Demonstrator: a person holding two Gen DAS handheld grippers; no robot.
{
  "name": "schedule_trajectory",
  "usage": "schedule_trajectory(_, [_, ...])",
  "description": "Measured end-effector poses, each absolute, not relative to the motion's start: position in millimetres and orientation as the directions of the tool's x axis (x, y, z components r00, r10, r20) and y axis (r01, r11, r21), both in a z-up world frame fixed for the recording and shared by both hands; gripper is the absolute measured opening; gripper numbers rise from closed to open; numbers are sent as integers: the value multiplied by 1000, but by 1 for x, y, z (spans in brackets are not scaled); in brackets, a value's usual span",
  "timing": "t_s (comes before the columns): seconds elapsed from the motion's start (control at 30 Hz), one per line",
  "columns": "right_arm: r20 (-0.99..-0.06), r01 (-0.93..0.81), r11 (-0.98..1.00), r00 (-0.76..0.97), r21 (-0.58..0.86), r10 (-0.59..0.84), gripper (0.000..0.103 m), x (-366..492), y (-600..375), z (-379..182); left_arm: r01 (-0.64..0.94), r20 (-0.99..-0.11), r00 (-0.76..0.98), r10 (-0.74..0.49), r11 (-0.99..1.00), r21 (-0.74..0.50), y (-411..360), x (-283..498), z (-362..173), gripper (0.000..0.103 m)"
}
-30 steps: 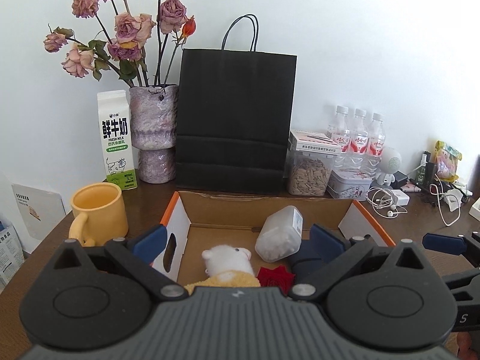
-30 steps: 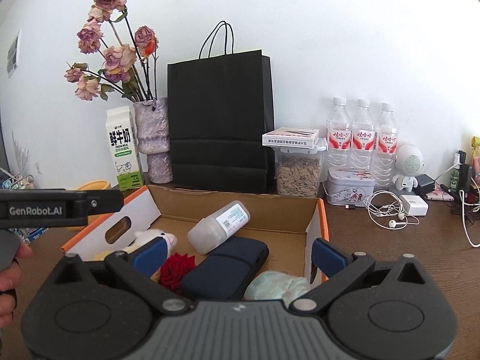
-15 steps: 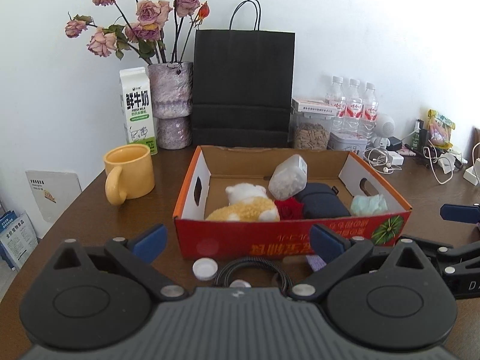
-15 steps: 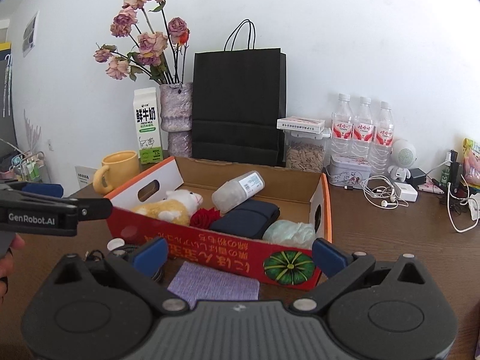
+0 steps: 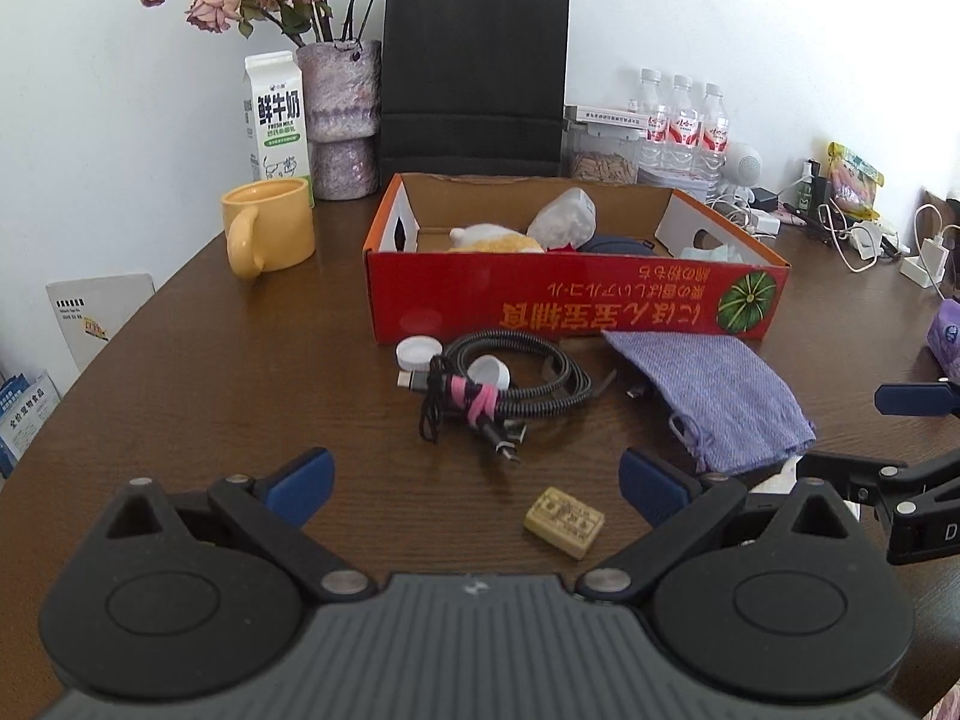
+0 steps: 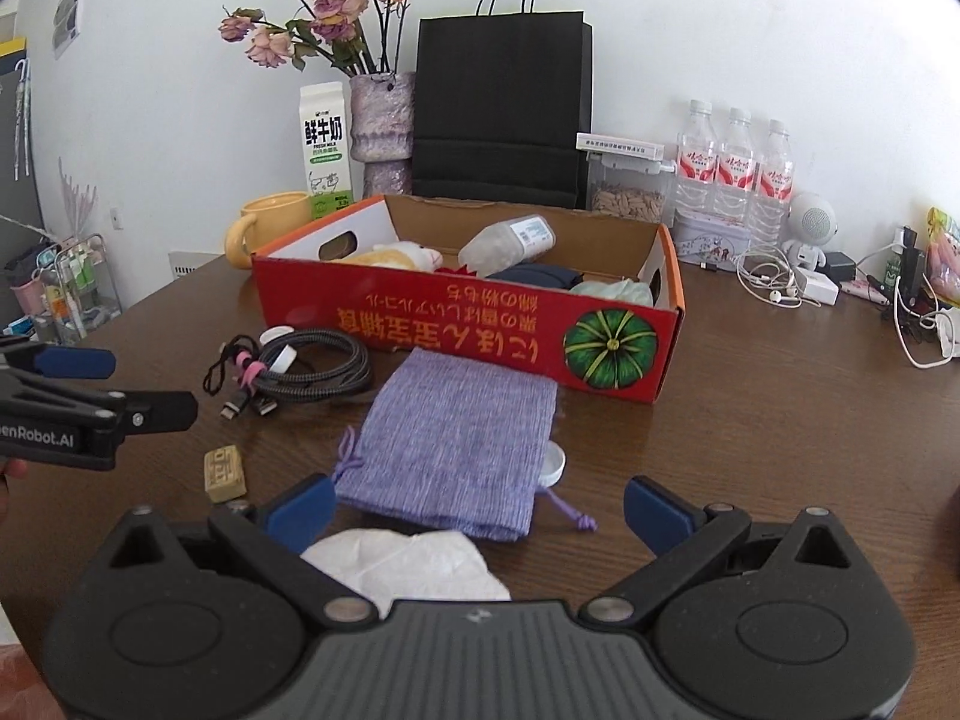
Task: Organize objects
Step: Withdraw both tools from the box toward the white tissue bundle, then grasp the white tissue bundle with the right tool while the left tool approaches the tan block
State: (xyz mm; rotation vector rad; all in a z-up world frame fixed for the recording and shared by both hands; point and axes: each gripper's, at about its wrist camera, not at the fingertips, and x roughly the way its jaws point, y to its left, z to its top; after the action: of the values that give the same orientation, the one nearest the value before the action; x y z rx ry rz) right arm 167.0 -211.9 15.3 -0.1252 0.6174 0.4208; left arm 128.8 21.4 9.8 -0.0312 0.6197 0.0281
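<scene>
Judging by the layout, the step in hand is choosing the next loose item for the red cardboard box [image 5: 570,300], which sits toward the table's [image 5: 240,372] far edge with several things already inside. Left to right along the near side of the box lie 2 white caps beside a coiled cable bundle [image 5: 498,384], a small tan block [image 5: 564,521], then a purple drawstring pouch [image 6: 456,438]. The left gripper [image 5: 474,480] and right gripper [image 6: 477,507] hover with fingers apart, holding nothing. Next likely calls for lowering 1 gripper squarely over an item.
</scene>
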Motion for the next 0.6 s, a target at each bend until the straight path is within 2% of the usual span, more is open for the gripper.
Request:
schedule_trajectory(0.37, [-646,-460,887,667,37,372,103,131,-200,-3,-26,-620,784,-6,999,-42,12,103,-5,103])
schedule_trajectory(0.6, [-661,-444,896,669,9,339,103,128,-195,-9,-39,-635,772,-9,997,-62,13,103,-11,103])
